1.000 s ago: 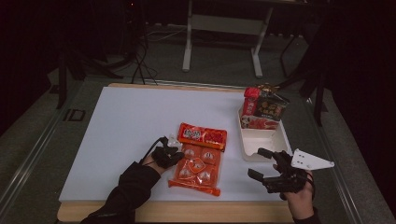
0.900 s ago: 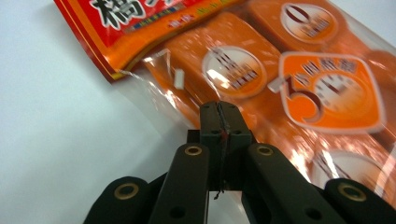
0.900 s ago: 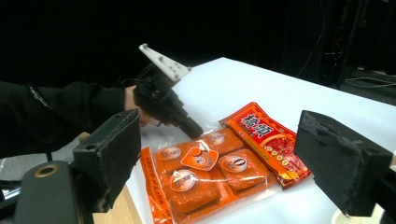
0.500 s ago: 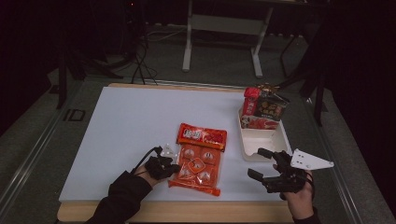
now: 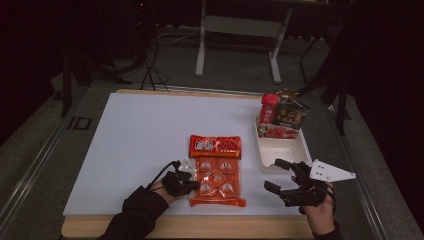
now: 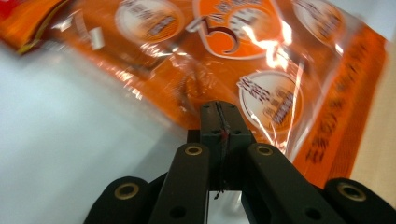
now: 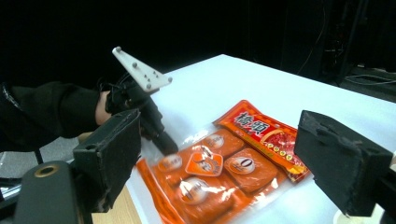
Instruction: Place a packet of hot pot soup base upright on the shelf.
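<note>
High view puts my left gripper [image 5: 192, 185] at the near left edge of the orange snack pack [image 5: 217, 181], which lies flat on the white table [image 5: 130, 150] close to the front edge, its far end touching a red packet [image 5: 215, 146]; in the left gripper view the jaws are pressed tight together on the pack's clear film edge; my right gripper [image 5: 280, 176] hovers near the white tray [image 5: 282, 150], jaws spread wide, holding nothing.

White table [image 5: 125, 150]: orange snack pack [image 5: 217, 181], red packet [image 5: 215, 146], white tray [image 5: 282, 150].
</note>
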Demonstrator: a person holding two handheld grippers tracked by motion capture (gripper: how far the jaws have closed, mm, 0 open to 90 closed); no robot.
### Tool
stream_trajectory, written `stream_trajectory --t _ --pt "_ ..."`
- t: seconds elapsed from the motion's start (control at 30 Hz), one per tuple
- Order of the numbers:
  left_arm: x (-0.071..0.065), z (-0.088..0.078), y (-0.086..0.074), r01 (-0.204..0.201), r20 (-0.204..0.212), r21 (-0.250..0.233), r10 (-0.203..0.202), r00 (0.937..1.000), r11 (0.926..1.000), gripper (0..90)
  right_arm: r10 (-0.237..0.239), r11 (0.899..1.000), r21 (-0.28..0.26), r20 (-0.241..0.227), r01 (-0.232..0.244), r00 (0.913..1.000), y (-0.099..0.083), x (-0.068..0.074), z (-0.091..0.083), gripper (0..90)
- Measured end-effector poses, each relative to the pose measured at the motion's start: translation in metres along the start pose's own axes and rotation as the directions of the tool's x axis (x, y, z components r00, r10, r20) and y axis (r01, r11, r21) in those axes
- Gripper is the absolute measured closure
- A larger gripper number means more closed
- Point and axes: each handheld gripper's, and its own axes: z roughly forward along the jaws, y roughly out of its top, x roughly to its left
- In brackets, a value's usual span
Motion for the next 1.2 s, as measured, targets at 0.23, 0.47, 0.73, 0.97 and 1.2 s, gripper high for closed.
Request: stream_trajectory --t 0.23,0.47,0.73,0.97,1.2 --pt "0.007 -0.002 -0.002 -0.01 0.015 -0.054 0.011 0.9998 0.9985 83.0 0.001 1.0 -0.005 0.0 -0.001 1.0 -0.001 0.0 -0.002 14.9" --pt "0.02 -0.021 -0.001 0.046 -0.072 -0.165 -0.058 0.9957 0.9852 76.8 0.004 1.0 -0.007 0.003 -0.004 1.0 -0.001 -0.002 -0.003 14.9" --pt "0.033 -0.031 0.004 0.1 -0.087 -0.201 -0.12 0.9891 0.9744 51.5 -0.001 1.0 -0.008 0.007 0.001 1.0 0.0 -0.001 -0.003 14.9" --pt "0.041 -0.028 0.011 0.089 -0.107 -0.175 -0.109 0.9883 0.9806 31.2 -0.003 1.0 -0.007 0.006 0.003 1.0 -0.001 -0.001 -0.003 14.9" --pt "0.056 -0.026 0.014 0.112 -0.138 -0.277 -0.154 0.9784 0.9545 26.6 -0.002 1.0 -0.01 0.006 0.002 1.0 -0.001 -0.001 -0.004 14.9"
